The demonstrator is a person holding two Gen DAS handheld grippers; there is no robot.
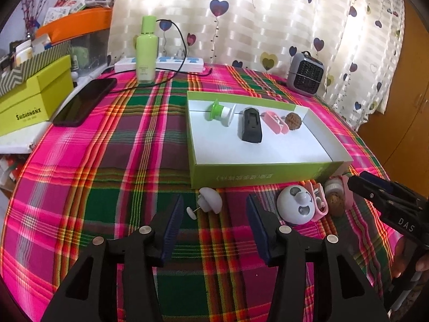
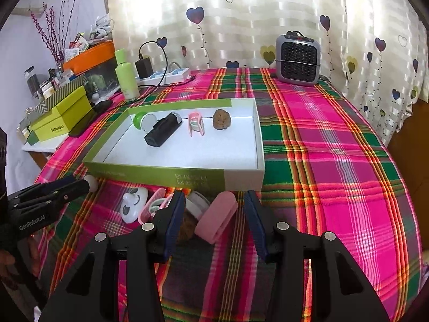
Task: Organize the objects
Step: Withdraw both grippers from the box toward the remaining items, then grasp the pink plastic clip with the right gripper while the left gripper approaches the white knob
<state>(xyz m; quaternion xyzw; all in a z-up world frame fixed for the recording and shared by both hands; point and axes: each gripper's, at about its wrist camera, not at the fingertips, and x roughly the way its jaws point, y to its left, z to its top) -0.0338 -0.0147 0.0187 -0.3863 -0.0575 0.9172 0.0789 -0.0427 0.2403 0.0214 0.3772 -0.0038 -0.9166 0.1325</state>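
Your desk under pink-green plaid cloth, heart-print curtain behind, green box mid-desk holding four items, your left gripper released near white pushpin, right gripper unclenched around pink clip, not pressing.

A pink, green and red plaid cloth lies under a lime-green box with a white inside, and the far cream curtain bears purple hearts

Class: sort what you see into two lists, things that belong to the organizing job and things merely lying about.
Job: green-sided box, black case, walnut in box, pink clip, white round toy.
Lying about: heater, green bottle, phone, power strip.
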